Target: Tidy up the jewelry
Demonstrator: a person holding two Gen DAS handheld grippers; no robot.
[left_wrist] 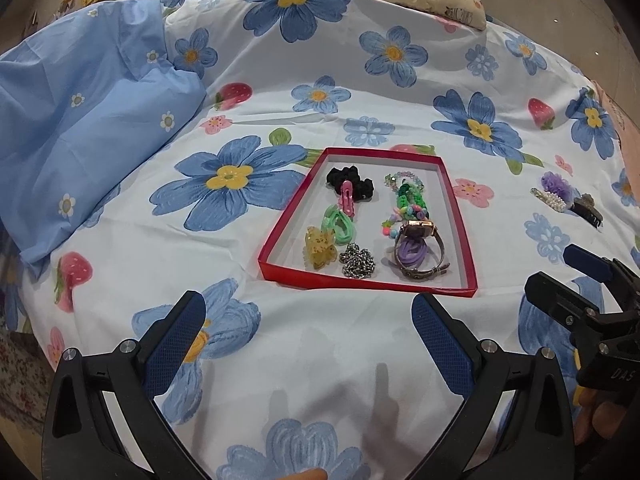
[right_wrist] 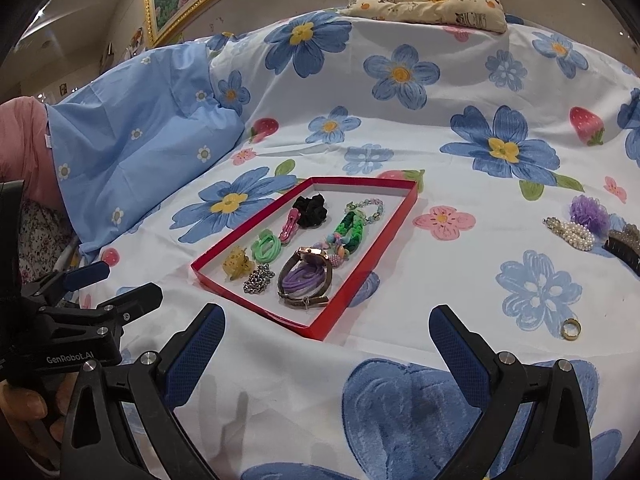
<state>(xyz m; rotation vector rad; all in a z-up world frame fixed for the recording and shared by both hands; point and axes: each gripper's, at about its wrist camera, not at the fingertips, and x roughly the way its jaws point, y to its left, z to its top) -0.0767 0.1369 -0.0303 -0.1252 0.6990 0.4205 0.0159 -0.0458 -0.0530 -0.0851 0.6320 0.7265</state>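
Both wide open and empty: left gripper (left_wrist: 308, 332), right gripper (right_wrist: 326, 340). "GenRobot.AI" on left one's body. Just beyond, red tray (right_wrist: 256, 312) on flowered bedsheet (right_wrist: 400, 152), long axis running away, holding watch (right_wrist: 306, 276). Gold ring (right_wrist: 569, 329) lying outside, right.

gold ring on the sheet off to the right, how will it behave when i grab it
The gold ring looks rigid and smooth, so it may slip between the pads. It lies flat on the soft sheet, so little edge shows to grip. Nudged onto its edge, it would probably roll.
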